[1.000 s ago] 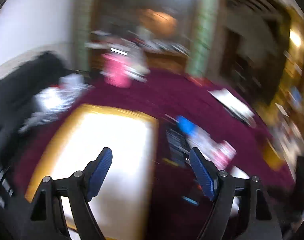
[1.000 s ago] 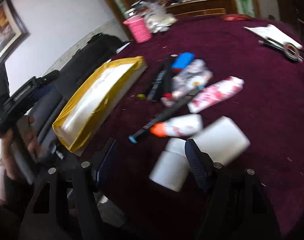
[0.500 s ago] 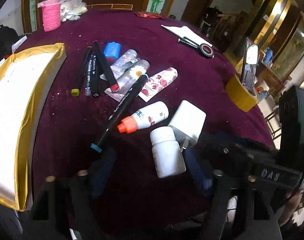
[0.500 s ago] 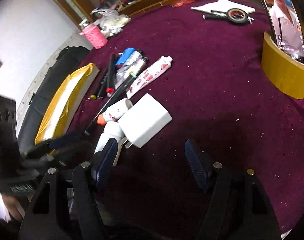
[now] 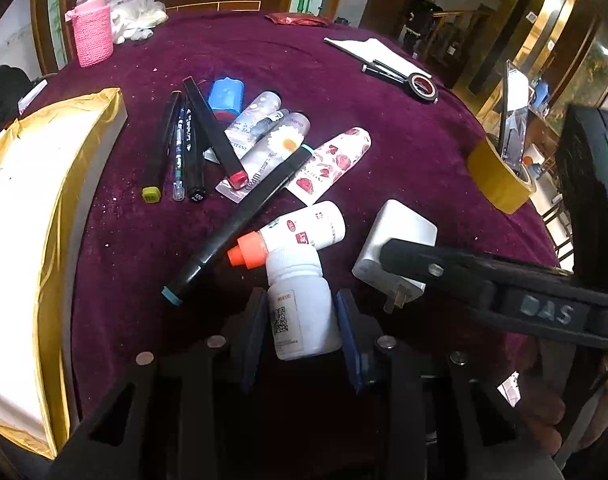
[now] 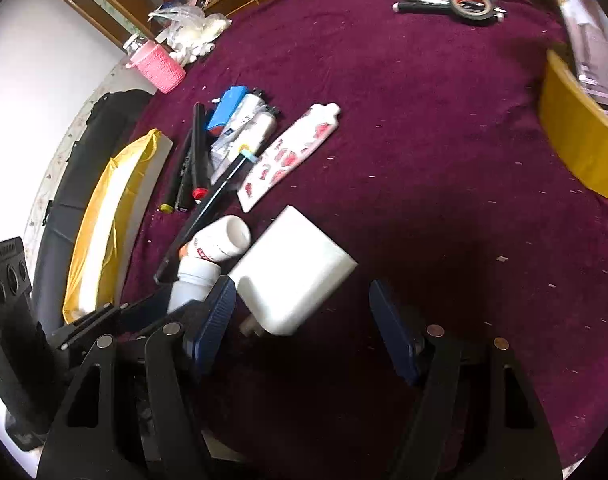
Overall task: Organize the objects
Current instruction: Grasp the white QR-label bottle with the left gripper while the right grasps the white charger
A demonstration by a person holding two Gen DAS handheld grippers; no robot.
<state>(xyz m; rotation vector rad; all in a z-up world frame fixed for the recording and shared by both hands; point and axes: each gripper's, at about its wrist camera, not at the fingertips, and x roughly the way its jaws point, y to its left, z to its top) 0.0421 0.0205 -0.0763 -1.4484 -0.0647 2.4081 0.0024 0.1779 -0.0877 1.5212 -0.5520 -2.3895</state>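
A white pill bottle lies on the maroon tablecloth, its cap toward an orange-capped bottle. My left gripper straddles the pill bottle; its jaws are closing and the blue pads touch both sides. A white plug charger lies just right of it. My right gripper hangs open over the charger's near end, pads apart from it. In the left wrist view one right finger crosses the charger. A black marker leans against the orange cap.
Behind lie several markers, a blue case and printed tubes. A gold-wrapped white box runs along the left edge. A pink knitted cup, black tape roll and yellow tape ring holding a phone stand farther off.
The left gripper dropped toward the table, and its jaws narrowed from wide open to both sides of the pill bottle. The right gripper moved in over the charger, still open.
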